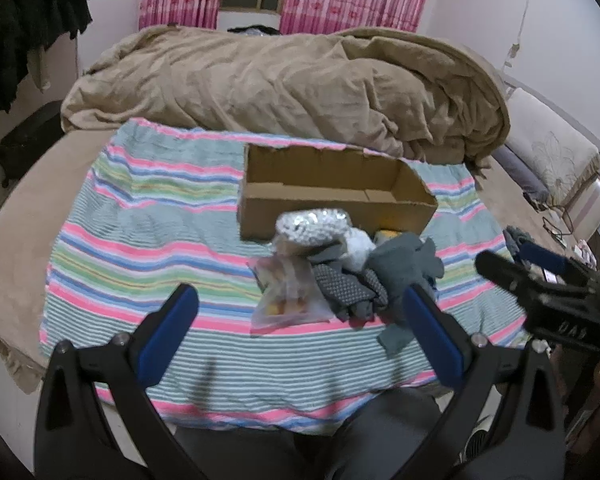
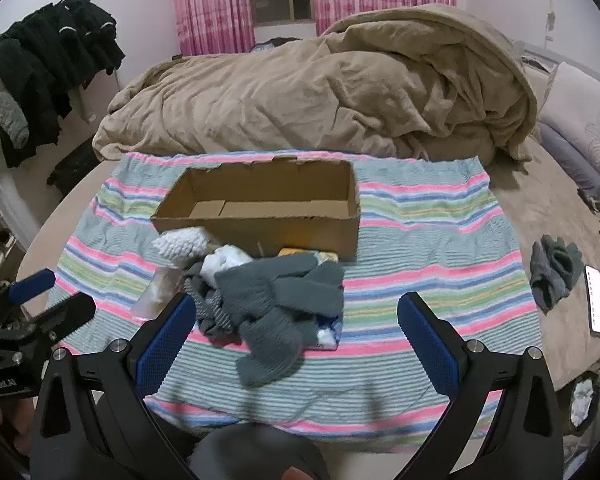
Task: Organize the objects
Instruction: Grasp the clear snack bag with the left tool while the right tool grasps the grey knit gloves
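Observation:
An open empty cardboard box (image 1: pixel 332 196) (image 2: pixel 260 208) stands on a striped towel (image 1: pixel 140 240) (image 2: pixel 440 240) on the bed. In front of it lies a pile: grey knit gloves (image 1: pixel 400 268) (image 2: pixel 276 300), a white beaded item (image 1: pixel 312 226) (image 2: pixel 180 242), a white soft item (image 2: pixel 224 260), a clear plastic bag (image 1: pixel 288 300) (image 2: pixel 156 288) and a yellow item (image 1: pixel 386 235) (image 2: pixel 296 252). My left gripper (image 1: pixel 300 300) is open, above the towel just short of the pile. My right gripper (image 2: pixel 296 312) is open, with the gloves between its fingers' line of sight. Both hold nothing.
A rumpled tan blanket (image 1: pixel 280 80) (image 2: pixel 320 92) lies behind the box. Another grey glove pair (image 2: pixel 556 276) and a phone (image 2: pixel 596 300) lie on the bed to the right. Dark clothes (image 2: pixel 48 64) hang at the left. Pillows (image 1: pixel 548 148) are at the right.

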A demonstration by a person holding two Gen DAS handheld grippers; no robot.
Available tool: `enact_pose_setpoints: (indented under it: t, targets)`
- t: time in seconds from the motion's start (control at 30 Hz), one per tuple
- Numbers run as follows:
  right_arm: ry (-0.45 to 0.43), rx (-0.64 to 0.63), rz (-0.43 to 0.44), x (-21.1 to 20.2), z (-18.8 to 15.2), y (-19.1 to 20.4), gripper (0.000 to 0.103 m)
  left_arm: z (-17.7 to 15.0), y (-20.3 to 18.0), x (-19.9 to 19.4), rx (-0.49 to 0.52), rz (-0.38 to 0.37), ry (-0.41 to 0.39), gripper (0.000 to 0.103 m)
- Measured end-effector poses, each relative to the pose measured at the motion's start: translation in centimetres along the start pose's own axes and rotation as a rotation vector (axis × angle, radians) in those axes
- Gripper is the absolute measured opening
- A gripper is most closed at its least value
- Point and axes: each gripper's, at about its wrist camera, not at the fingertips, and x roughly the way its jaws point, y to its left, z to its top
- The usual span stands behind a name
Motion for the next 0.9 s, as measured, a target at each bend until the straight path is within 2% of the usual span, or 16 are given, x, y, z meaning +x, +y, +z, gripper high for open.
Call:
enact_pose_setpoints:
  t: [0.17,0.33,0.4,0.5,0.57,0.67,0.73,0.8,0.87,0.9]
  targets:
    - [0.014,0.029,-0.001,1.5,0.1,-1.9,0.103,-0.2,0.4,2.8,-0.003,0.002,0.035,0.102]
    - [0.059,0.053,0.053,4.1,-0.7,-3.0,0.102,-0.2,1.3,5.6,-0.021,-0.013,0.073,0.100]
    - [0.078,0.053,0.065,5.1,-1.1,-2.9,0.098,-0.4,1.6,6.9,-0.023,-0.023,0.096,0.094]
    - [0.116,0.048,0.123,6.6,-1.6,-2.5,0.089,-0.7,2.0,8.5,-0.027,-0.026,0.128,0.091]
    - [0.124,0.023,0.136,7.3,-1.6,-1.9,0.087,-0.9,2.3,9.3,-0.033,-0.022,0.135,0.090]
    - [0.121,-0.002,0.153,7.9,-1.7,-1.1,0.087,-1.1,2.6,10.5,-0.040,-0.028,0.156,0.079]
    - [0.127,-0.013,0.148,8.6,-1.6,-0.7,0.083,-1.1,2.6,10.9,-0.035,-0.045,0.158,0.077]
    - [0.137,-0.013,0.166,9.1,-1.5,-0.5,0.077,-1.1,2.3,11.1,-0.020,-0.057,0.159,0.070]
    - [0.142,-0.009,0.186,9.6,-1.6,-0.3,0.074,-1.2,2.1,11.3,-0.017,-0.075,0.161,0.059]
    - [0.143,-0.014,0.191,9.7,-1.6,-0.2,0.068,-1.2,2.0,11.3,-0.016,-0.086,0.163,0.056]
